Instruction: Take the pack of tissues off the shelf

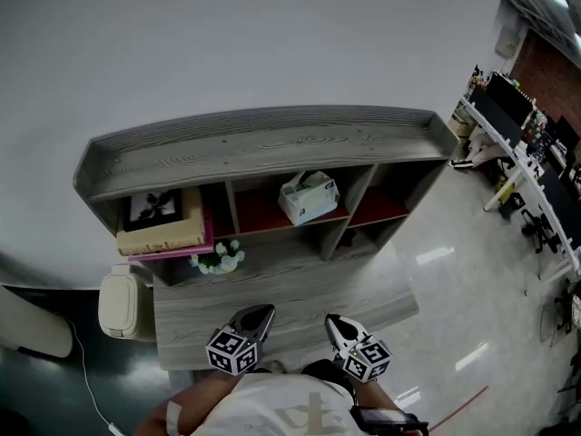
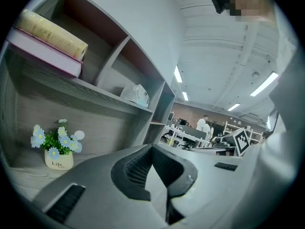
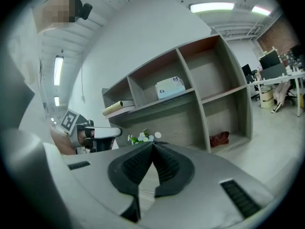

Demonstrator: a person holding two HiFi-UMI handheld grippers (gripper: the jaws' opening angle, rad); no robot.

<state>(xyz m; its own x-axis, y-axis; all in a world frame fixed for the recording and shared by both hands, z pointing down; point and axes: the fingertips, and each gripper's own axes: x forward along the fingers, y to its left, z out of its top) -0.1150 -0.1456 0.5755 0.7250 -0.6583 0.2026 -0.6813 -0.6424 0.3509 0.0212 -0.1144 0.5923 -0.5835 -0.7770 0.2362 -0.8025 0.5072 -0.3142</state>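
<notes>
The pack of tissues (image 1: 309, 196) is a white soft pack in the middle upper compartment of a grey wooden shelf (image 1: 263, 139). It also shows in the left gripper view as the tissue pack (image 2: 136, 95) and in the right gripper view as the tissue pack (image 3: 170, 87). My left gripper (image 1: 260, 315) and right gripper (image 1: 334, 322) are both held low, close to the person's body, well short of the shelf. Both are shut with nothing between the jaws. Seen along the jaws, the left gripper (image 2: 153, 148) and right gripper (image 3: 153, 145) have their tips touching.
Stacked books (image 1: 163, 223) fill the left compartment. A small pot of flowers (image 1: 218, 259) stands on the lower ledge. A dark red item (image 3: 219, 139) lies in a bottom right compartment. A cream bin (image 1: 120, 304) stands left of the shelf. Office desks (image 1: 531, 162) are at the far right.
</notes>
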